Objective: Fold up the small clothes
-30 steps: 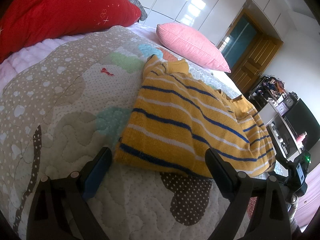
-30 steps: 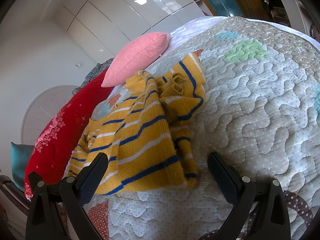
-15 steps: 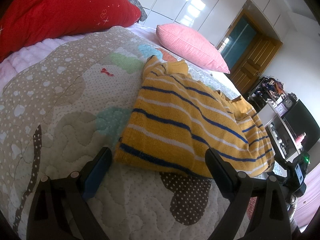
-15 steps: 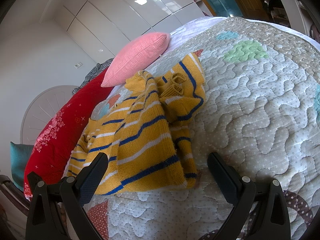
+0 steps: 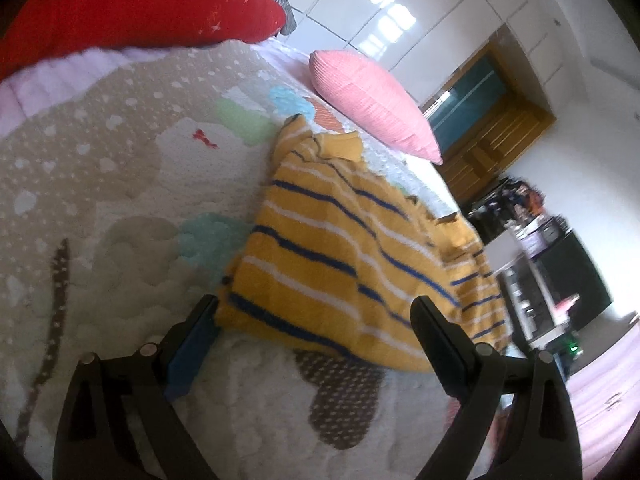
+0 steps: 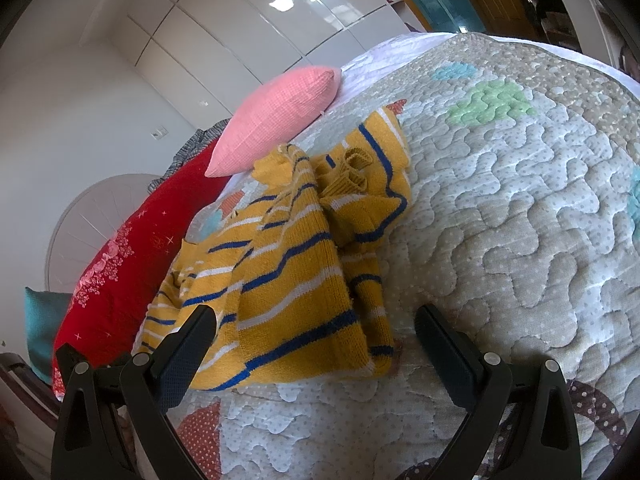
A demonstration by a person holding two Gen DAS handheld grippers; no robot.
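A small yellow knit sweater [image 5: 344, 264] with blue and white stripes lies partly folded on the quilted bedspread [image 5: 100, 184]. In the left wrist view my left gripper [image 5: 316, 320] is open, its fingers straddling the sweater's near hem just above the quilt. From the right wrist view the sweater [image 6: 288, 272] shows bunched sleeves and ribbed cuffs at its far end. My right gripper [image 6: 316, 328] is open too, with the sweater's near edge lying between its fingers. Neither holds anything.
A pink pillow [image 5: 368, 100] and a red cushion [image 5: 132, 8] lie at the head of the bed. The red cushion [image 6: 132, 264] borders the sweater's left side in the right wrist view. White wardrobe doors [image 6: 240, 32] stand behind; a wooden door [image 5: 492, 136] and cluttered shelves [image 5: 536, 264] lie beyond the bed's right edge.
The left gripper has shifted forward and tilted, so the sweater's hem now reaches between its fingers; that view is motion-blurred. The right gripper view is almost unchanged.
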